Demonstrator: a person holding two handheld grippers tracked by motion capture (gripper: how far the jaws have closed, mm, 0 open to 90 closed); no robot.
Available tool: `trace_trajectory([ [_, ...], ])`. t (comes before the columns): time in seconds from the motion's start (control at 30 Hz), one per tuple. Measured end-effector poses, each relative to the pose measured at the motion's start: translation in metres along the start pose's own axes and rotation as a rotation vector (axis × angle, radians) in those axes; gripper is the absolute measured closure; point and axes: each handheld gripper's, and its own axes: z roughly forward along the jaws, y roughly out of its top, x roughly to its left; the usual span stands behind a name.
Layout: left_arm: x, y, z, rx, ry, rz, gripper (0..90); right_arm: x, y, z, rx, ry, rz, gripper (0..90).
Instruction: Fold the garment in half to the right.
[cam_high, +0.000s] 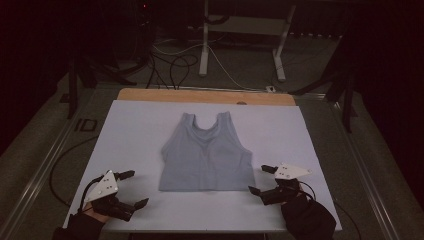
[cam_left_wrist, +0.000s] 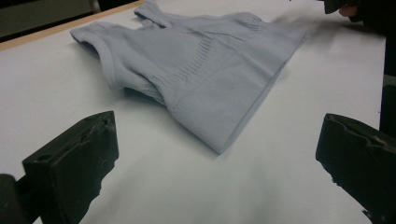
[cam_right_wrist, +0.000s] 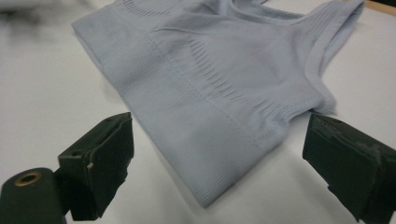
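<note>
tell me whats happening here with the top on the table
A person holds a pair of tongs in each hand over a white table. A pale blue top lies flat in the middle, straps toward the far edge. The left tongs sit open off its near left corner, and the right tongs sit open beside its near right corner. Neither touches the top; nothing is gripped yet.

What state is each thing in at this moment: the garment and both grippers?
Tank top: spread flat on the white sheet, straps toward the far edge, unfolded, not gripped.
Left gripper: open, empty, off the top's near left corner.
Right gripper: open, empty, jaws either side of the top's near right corner, not touching it.
</note>
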Motion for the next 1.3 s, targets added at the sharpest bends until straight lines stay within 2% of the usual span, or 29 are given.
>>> trace_trajectory([
  [0.3, -0.001, 0.001, 0.001, 0.003, -0.017, 0.004, 0.3, 0.002, -0.001, 0.001, -0.013, -0.019, -0.032, 9.0],
  [0.43, -0.003, 0.003, 0.002, -0.002, -0.039, 0.012, 0.3, 0.002, -0.001, 0.001, -0.012, -0.045, -0.045, 9.0],
  [0.73, -0.005, 0.006, 0.004, 0.009, -0.048, 0.009, 0.3, 0.002, 0.0, 0.002, -0.022, -0.039, -0.045, 9.0],
  [0.87, -0.006, 0.006, 0.005, 0.015, -0.052, 0.008, 0.3, 0.003, 0.0, 0.002, -0.025, -0.043, -0.029, 9.0],
  [1.03, -0.007, 0.01, 0.005, 0.01, -0.049, 0.006, 0.3, 0.006, 0.003, 0.002, -0.022, -0.046, -0.039, 9.0],
  [1.23, -0.012, 0.02, 0.008, 0.008, -0.063, 0.008, 0.3, 0.008, 0.012, -0.004, -0.046, -0.04, -0.022, 9.0],
  [1.3, -0.014, 0.025, 0.01, 0.015, -0.068, 0.024, 0.3, 0.009, 0.02, -0.006, -0.06, -0.033, -0.018, 9.0],
])
